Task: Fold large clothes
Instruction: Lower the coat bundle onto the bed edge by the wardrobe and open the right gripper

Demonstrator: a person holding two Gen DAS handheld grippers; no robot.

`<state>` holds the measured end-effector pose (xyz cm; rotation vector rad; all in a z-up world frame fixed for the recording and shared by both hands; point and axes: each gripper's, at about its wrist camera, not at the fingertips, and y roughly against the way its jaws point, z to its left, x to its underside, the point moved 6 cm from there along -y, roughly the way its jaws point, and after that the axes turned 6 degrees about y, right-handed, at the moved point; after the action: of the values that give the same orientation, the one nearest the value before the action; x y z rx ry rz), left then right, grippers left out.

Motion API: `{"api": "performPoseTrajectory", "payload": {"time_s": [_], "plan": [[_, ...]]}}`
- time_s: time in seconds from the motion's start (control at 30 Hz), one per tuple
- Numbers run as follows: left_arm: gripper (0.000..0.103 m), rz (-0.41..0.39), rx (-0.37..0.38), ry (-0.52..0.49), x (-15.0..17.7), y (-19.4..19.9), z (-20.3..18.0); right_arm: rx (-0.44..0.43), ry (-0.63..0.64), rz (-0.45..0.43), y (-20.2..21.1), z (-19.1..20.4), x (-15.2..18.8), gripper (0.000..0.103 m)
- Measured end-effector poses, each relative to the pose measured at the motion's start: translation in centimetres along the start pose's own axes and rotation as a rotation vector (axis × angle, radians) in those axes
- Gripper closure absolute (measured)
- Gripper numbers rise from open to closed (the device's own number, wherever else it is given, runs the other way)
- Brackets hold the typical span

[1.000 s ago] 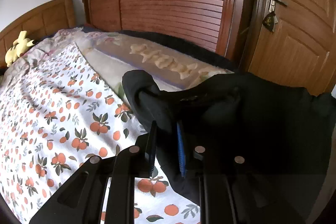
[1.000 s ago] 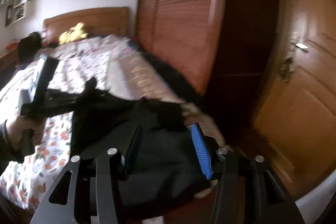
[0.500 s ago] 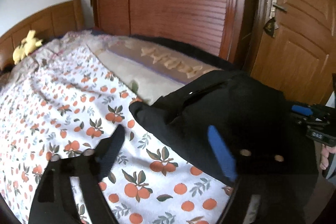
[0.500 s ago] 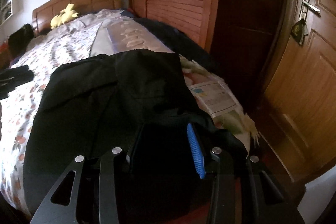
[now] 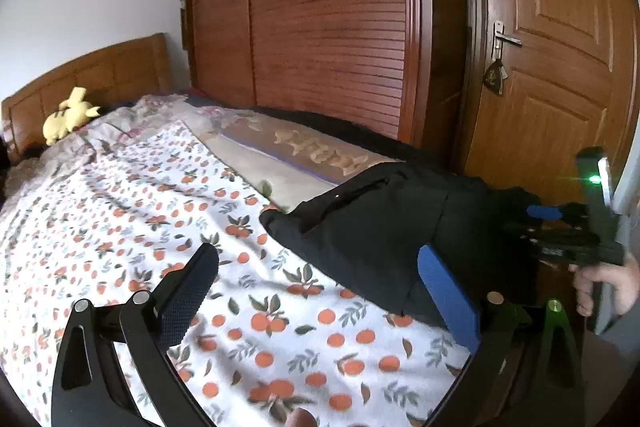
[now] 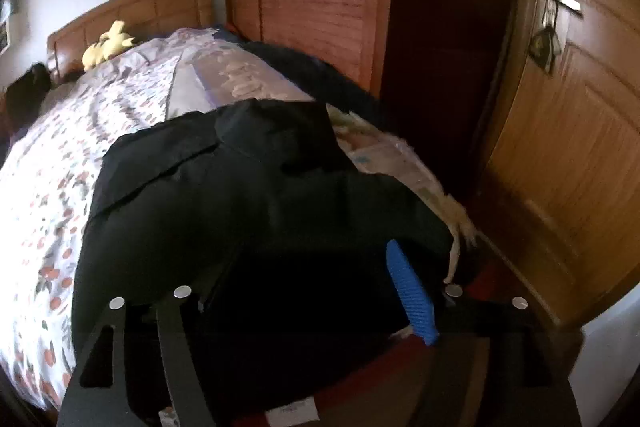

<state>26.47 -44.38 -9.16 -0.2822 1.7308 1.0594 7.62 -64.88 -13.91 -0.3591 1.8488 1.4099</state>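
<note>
Fingers of the left gripper (image 5: 316, 287) fill the near edge of the left wrist view, spread wide and opening further, one black pad on the left, one blue pad (image 5: 450, 301) on the right. Nothing sits between them but the orange-print bedsheet (image 5: 120, 227); the blue pad lies just against the near edge of the black garment (image 5: 380, 227), no grip on it.

Over to the right wrist view: the right gripper (image 6: 304, 291) hangs low over that same black garment (image 6: 260, 207), jaws opening, blue pad (image 6: 414, 297) on the right side, dark cloth filling the gap. Whether the pads press the cloth, hard to call in this shadow.

The garment itself lies heaped on the near right corner of the bed, a zip pocket facing up, its near part draping off the mattress edge.

At the far right of the left view, a person's hand (image 5: 608, 285) holds the other gripper's handle, green light glowing on it.

Farther along, a pale blanket runs up the bed's right side. A yellow plush toy (image 5: 68, 115) sits at the wooden headboard (image 5: 112, 71). Behind it all, the slatted wardrobe (image 5: 328, 27) and, on the right, the panelled door (image 5: 560, 67).
</note>
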Motion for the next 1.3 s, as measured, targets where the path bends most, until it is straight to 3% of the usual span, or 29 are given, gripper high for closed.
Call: {"api": "performPoseTrajectory", "payload": {"time_s": [0.2, 0.43, 0.77, 1.3], "plan": [[0.003, -0.006, -0.029, 0.007, 0.8, 4.2, 0.3, 0.051, 0.013, -0.009, 1.4, 0.4, -0.5, 0.029], [0.003, -0.026, -0.057, 0.023, 1.6, 8.5, 0.8, 0.049, 0.042, -0.104, 6.4, 2.8, -1.5, 0.008], [0.003, -0.025, -0.096, 0.056, 4.7, 13.9, 2.5, -0.08, 0.084, -0.189, 10.7, 11.0, -1.2, 0.008], [0.003, -0.042, -0.292, 0.169, 10.8, 24.7, 8.7, -0.3, 0.188, -0.249, 16.0, 24.4, 2.3, 0.008]]}}
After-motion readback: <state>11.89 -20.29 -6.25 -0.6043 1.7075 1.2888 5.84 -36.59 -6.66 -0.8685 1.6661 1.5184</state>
